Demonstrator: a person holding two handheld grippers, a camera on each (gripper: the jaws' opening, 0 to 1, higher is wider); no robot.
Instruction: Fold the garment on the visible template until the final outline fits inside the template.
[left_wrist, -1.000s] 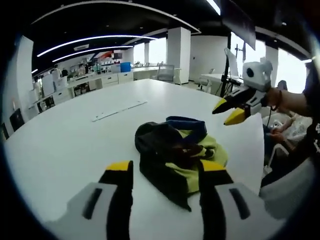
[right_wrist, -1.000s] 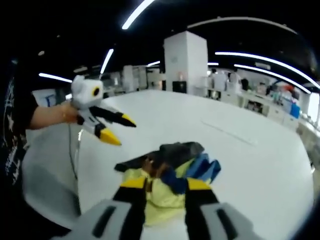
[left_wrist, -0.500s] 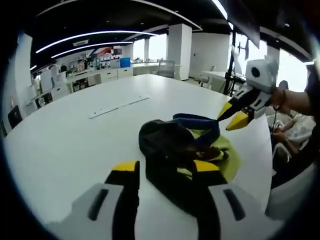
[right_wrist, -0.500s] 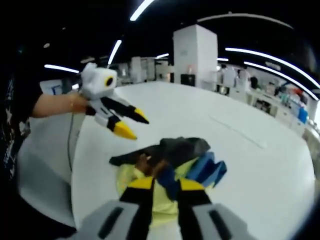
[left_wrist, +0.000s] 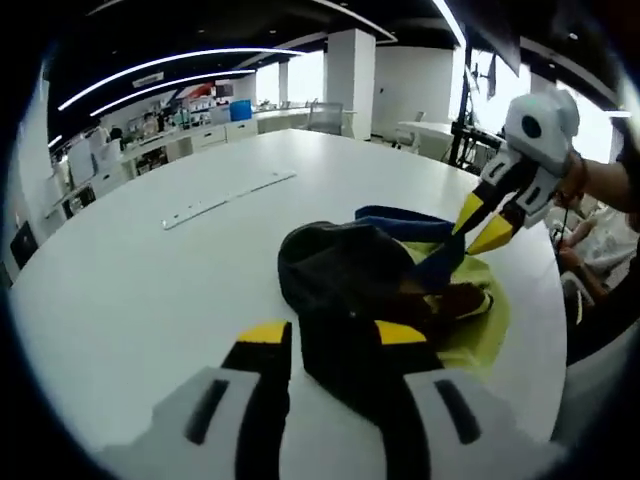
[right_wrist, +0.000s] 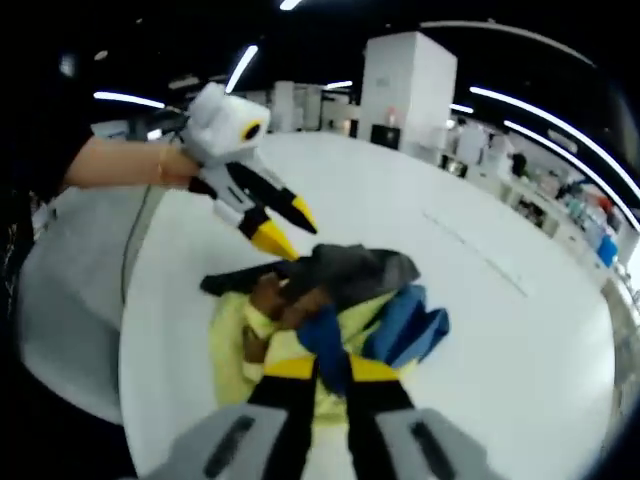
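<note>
A crumpled yellow, blue and dark cloth garment (left_wrist: 385, 290) lies bunched on the round white table (left_wrist: 130, 270). The left gripper (left_wrist: 330, 335) hangs over its near edge, jaws apart. The right gripper (right_wrist: 332, 368) sits at six o'clock, jaws nearly together over blue cloth. Grabbing too many layers could tangle the pile more.

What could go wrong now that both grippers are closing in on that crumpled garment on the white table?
The garment is bunched in overlapping black, yellow and blue layers, so the right gripper might pinch several layers at once and drag the heap instead of opening it. The left gripper approaches from the opposite side; the two could pull against each other or collide. No template outline is discernible on the table.
</note>
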